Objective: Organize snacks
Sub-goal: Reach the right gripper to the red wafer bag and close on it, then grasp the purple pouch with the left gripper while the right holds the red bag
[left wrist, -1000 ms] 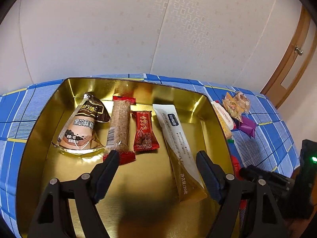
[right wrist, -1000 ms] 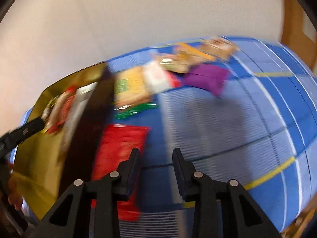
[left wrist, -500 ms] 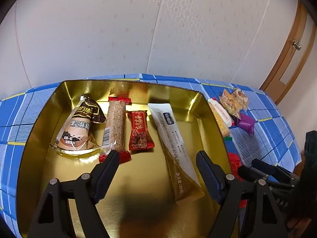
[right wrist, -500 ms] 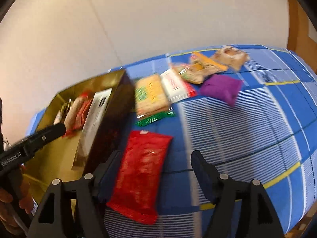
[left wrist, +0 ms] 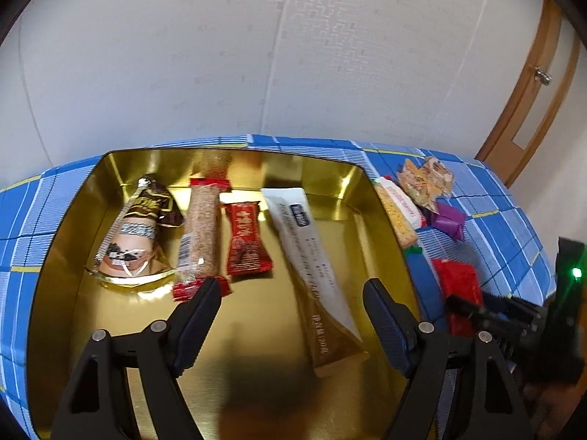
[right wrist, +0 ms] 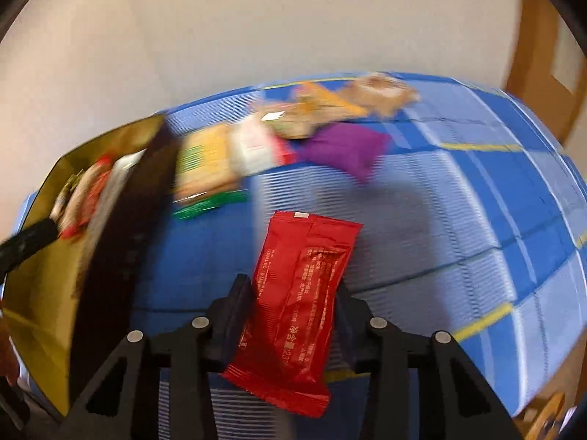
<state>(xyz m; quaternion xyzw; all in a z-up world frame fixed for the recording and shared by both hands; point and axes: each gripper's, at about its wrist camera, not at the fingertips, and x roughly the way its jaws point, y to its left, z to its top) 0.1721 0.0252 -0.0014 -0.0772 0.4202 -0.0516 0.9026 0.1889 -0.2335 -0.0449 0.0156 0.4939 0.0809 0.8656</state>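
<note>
Blue plaid tablecloth [right wrist: 458, 198] over the table, against a pale wall. Resting on it: gold tin [left wrist: 66, 264], yellow cracker pack [right wrist: 205, 161], white-and-red packet [right wrist: 256, 146], purple pouch [right wrist: 348, 146], two tan wrappers at the far edge.

"净含量" on red packet [right wrist: 297, 300], other print illegible

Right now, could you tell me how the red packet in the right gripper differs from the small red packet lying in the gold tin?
The red packet is pinched between the right gripper pads, whose jaws have just been closing; the small red packet lies loose on the floor of the gold tin. The held one looks larger and shows small printed text, while the tin one shows a picture. Both are red wrappers.
</note>
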